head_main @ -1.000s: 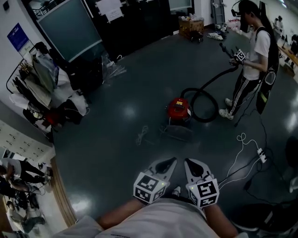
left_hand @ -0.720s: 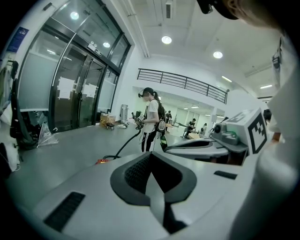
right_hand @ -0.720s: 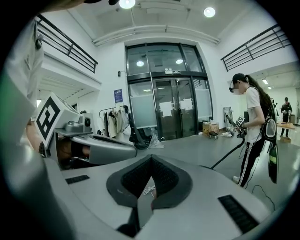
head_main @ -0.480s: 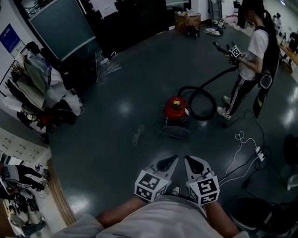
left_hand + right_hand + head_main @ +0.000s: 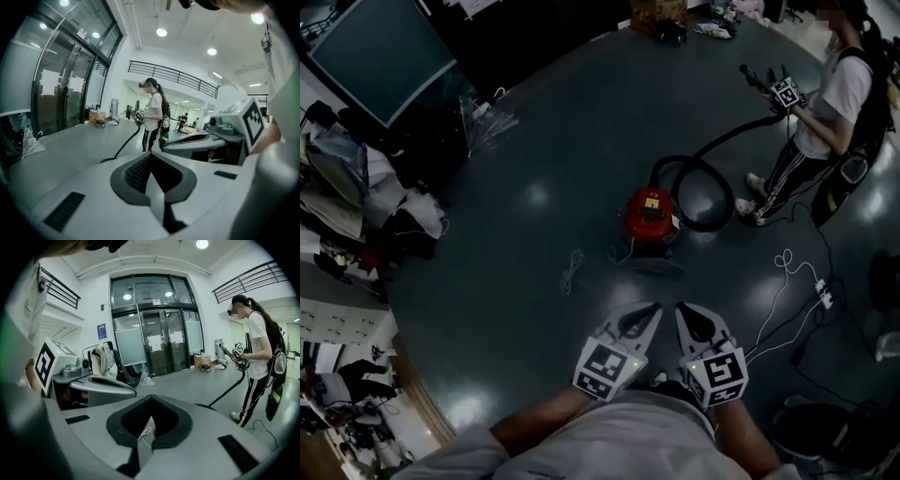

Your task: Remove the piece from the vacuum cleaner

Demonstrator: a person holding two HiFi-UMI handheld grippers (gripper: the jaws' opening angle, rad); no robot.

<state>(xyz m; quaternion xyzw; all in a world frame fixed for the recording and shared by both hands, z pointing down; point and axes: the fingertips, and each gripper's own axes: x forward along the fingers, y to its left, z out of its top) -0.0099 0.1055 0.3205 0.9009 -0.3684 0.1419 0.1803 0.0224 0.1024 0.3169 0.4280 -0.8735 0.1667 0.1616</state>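
A red vacuum cleaner (image 5: 649,214) stands on the dark floor ahead of me. Its black hose (image 5: 694,192) loops to the right and rises to another person (image 5: 839,103), who holds the wand end with their own grippers. My left gripper (image 5: 649,313) and right gripper (image 5: 686,313) hang side by side in front of my body, well short of the vacuum. Both are shut with nothing in them. In the left gripper view the jaws (image 5: 150,155) meet, with the hose (image 5: 124,145) beyond them. The right gripper (image 5: 151,400) is likewise closed and empty.
A flat grey piece (image 5: 652,265) lies just in front of the vacuum. A white cable coil (image 5: 570,272) lies to its left. A power strip with white cord (image 5: 820,295) is at the right. A clothes rack (image 5: 337,187) and a large screen (image 5: 375,52) stand at the left.
The view has drifted forward and tilted, so the vacuum and the other person sit slightly higher and further left. Both grippers stay shut side by side.
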